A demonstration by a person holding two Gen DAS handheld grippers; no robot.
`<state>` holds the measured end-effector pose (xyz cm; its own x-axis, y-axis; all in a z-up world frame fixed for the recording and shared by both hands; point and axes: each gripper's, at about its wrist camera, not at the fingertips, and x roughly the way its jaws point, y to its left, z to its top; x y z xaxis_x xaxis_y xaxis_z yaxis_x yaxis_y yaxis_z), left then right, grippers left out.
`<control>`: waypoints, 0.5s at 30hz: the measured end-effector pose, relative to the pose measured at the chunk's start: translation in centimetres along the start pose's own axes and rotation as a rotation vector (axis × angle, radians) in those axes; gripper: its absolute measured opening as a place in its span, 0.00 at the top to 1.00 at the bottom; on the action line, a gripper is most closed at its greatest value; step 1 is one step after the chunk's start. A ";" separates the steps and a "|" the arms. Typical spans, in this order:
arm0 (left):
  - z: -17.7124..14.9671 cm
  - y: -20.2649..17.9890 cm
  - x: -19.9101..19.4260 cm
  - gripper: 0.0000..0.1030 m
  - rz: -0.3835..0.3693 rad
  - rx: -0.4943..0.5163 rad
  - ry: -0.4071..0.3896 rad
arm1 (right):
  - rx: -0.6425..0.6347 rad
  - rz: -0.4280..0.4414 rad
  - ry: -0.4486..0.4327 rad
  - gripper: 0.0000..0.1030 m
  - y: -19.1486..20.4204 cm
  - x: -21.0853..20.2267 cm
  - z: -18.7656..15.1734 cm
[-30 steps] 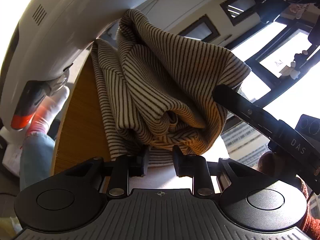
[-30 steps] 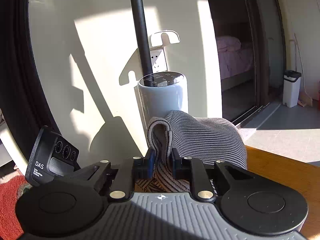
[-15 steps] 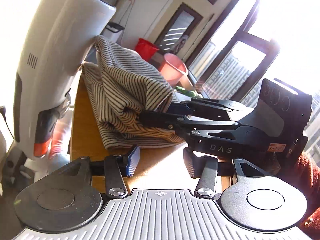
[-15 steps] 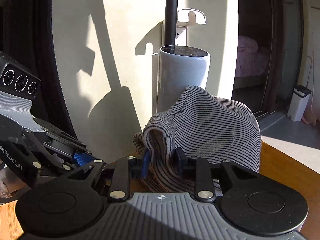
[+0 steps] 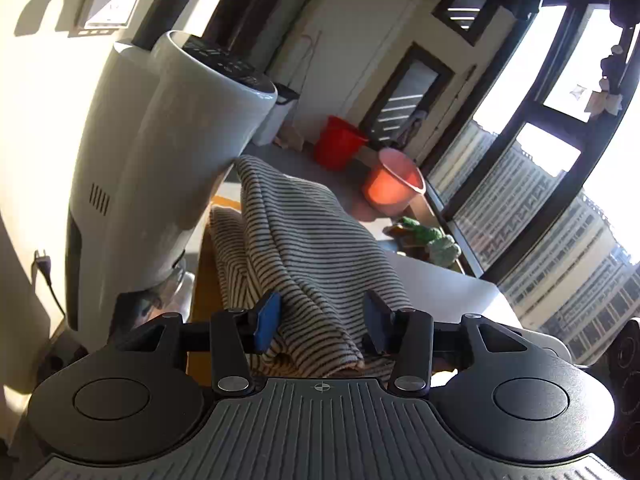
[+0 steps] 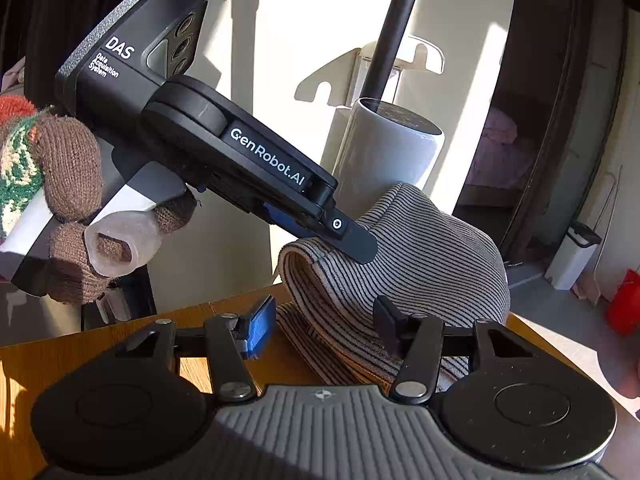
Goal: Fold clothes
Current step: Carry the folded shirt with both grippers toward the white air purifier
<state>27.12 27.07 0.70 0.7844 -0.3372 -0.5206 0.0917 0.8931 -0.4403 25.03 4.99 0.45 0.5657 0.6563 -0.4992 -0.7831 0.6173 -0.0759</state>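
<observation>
A beige garment with thin dark stripes (image 5: pixel 304 248) lies bunched in a folded heap on the wooden table (image 5: pixel 202 280), against a white cylindrical appliance. My left gripper (image 5: pixel 320 320) is open, its blue-padded jaws straddling the near fold of the garment. In the right wrist view the same garment (image 6: pixel 432 256) sits ahead, and the left gripper's fingers (image 6: pixel 352 240) rest on top of its rolled edge. My right gripper (image 6: pixel 324 324) is open, with the garment's lower layers between and beyond its jaws.
A white tower appliance (image 5: pixel 160 152) with a black pole (image 6: pixel 392 32) stands right behind the garment. The table (image 6: pixel 100 356) edge runs on the right. Red bucket (image 5: pixel 340 142) and pink bucket (image 5: pixel 394 188) stand on the floor by the windows. A gloved hand (image 6: pixel 68 176) holds the left gripper.
Both grippers have opened and let go of the garment. The left gripper swung over onto the top of the heap; the garment has settled lower on the table.
</observation>
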 end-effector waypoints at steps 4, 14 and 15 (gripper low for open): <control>-0.6 2.2 1.0 0.49 0.010 -0.084 0.027 | 0.378 0.002 -0.028 0.24 -6.5 -2.3 -1.4; -1.9 3.4 2.7 0.53 -0.099 -0.232 0.041 | 0.686 0.081 0.007 0.42 -12.4 0.0 -4.7; -2.1 3.2 3.0 0.53 -0.120 -0.237 0.051 | 0.673 0.058 0.008 0.44 -13.0 -0.2 -4.4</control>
<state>28.50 28.29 -3.83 0.7439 -0.4568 -0.4878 0.0314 0.7531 -0.6572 33.93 -5.06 -2.32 0.5232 0.6951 -0.4930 -0.4792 0.7184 0.5043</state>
